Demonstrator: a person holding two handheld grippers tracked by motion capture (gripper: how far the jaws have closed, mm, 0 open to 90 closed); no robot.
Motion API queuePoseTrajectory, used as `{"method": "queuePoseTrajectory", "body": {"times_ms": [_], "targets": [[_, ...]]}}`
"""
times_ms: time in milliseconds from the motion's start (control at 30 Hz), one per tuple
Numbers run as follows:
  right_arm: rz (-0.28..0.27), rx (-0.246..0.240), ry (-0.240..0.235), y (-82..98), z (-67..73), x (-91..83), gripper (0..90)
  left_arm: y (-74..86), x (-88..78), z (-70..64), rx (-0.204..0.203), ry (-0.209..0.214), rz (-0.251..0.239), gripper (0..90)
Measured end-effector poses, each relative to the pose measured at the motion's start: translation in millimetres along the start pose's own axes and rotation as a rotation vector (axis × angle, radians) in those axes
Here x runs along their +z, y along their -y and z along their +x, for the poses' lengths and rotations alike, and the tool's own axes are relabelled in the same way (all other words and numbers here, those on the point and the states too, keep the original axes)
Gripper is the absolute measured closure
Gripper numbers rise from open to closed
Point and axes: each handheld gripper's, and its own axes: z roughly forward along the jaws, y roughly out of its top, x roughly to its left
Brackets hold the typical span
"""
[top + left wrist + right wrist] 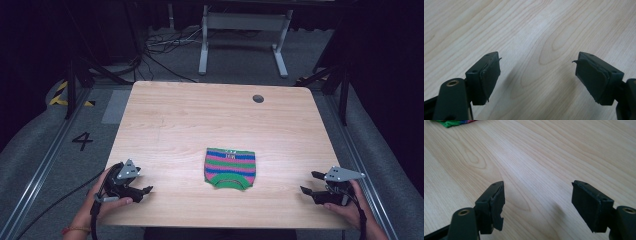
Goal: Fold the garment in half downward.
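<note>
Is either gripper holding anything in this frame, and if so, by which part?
Nothing is held. The left gripper and right gripper are both open over bare table, apart from the striped garment.

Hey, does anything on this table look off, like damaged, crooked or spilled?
Nothing spilled. The striped knitted piece lies flat near the middle of the table, roughly square to its edges. One oddity: the rubber pads on both grippers' jaws look worn, with edges frayed and peeling, and one right pad looks chipped.
</note>
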Motion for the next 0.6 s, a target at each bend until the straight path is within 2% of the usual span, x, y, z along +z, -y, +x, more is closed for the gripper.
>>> {"method": "queuePoseTrajectory", "body": {"times_ms": [100,233,300,333,433,600], "targets": [[-0.004,0.037,0.016,8.8,-4.3,-2.3,26.7,7.2,-1.4,2.8,-0.03,0.016,-0.007,19.1],[-0.012,0.069,0.022,15.8,-6.9,-5.3,26.0,10.7,-2.1,4.5,-0.045,0.001,0.004,19.2],[-0.018,0.092,0.028,20.2,-8.1,-7.6,24.9,13.7,-2.7,5.8,-0.072,0.002,-0.012,18.6],[-0.028,0.11,0.026,22.4,-8.7,-8.9,24.7,14.7,-3.0,6.6,-0.07,-0.004,-0.015,18.4],[-0.032,0.129,0.038,27.2,-8.9,-10.9,23.5,18.6,-1.4,8.0,-0.099,0.007,-0.022,17.9],[-0.018,0.142,0.061,33.7,-9.3,-14.0,21.6,21.9,-0.3,8.2,-0.101,0.002,-0.05,16.7]]}}
